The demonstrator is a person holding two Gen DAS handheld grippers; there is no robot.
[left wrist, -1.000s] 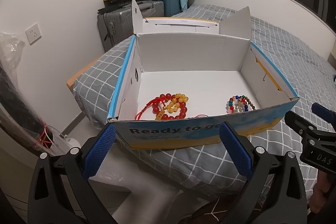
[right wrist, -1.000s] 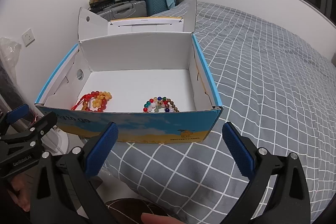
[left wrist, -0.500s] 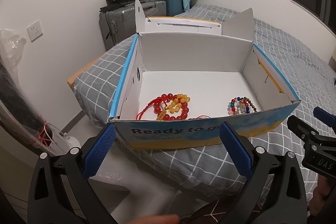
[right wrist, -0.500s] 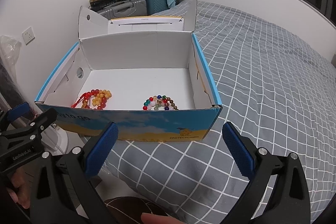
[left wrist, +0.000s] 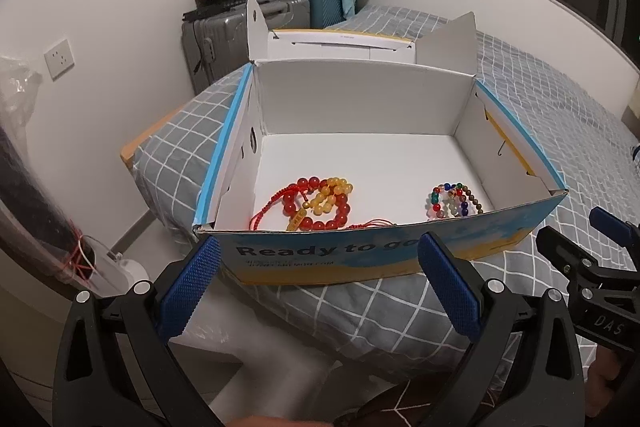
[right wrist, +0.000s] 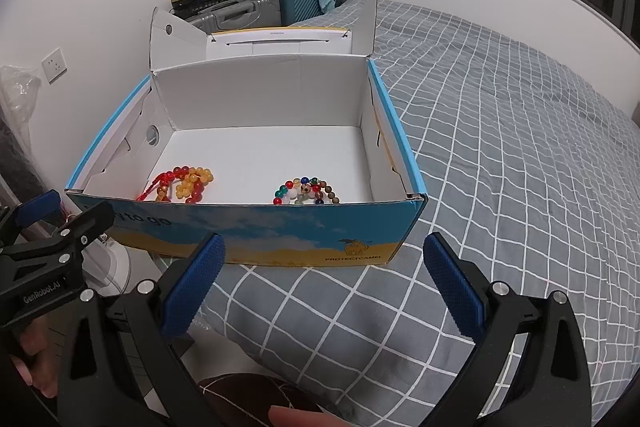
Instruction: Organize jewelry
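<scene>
An open cardboard box (left wrist: 360, 259) (right wrist: 256, 235) with a blue and yellow printed front sits on the corner of a bed. Inside at the front left lie red and amber bead bracelets (left wrist: 320, 203) (right wrist: 186, 183) with red cord. At the front right lies a multicoloured bead bracelet (left wrist: 454, 199) (right wrist: 306, 191). My left gripper (left wrist: 318, 279) is open and empty in front of the box. My right gripper (right wrist: 324, 279) is open and empty, also in front of the box. Each gripper shows at the edge of the other's view.
The bed has a grey checked cover (right wrist: 520, 147). The box lid (left wrist: 340, 43) stands open at the back. Suitcases (left wrist: 224, 31) with clutter stand against the wall behind. A wall socket (left wrist: 59, 58) is on the left. A white object (left wrist: 108, 263) sits on the floor left of the bed.
Both grippers have risen slightly, so I look a little more down into the box. The bracelets have not moved.
</scene>
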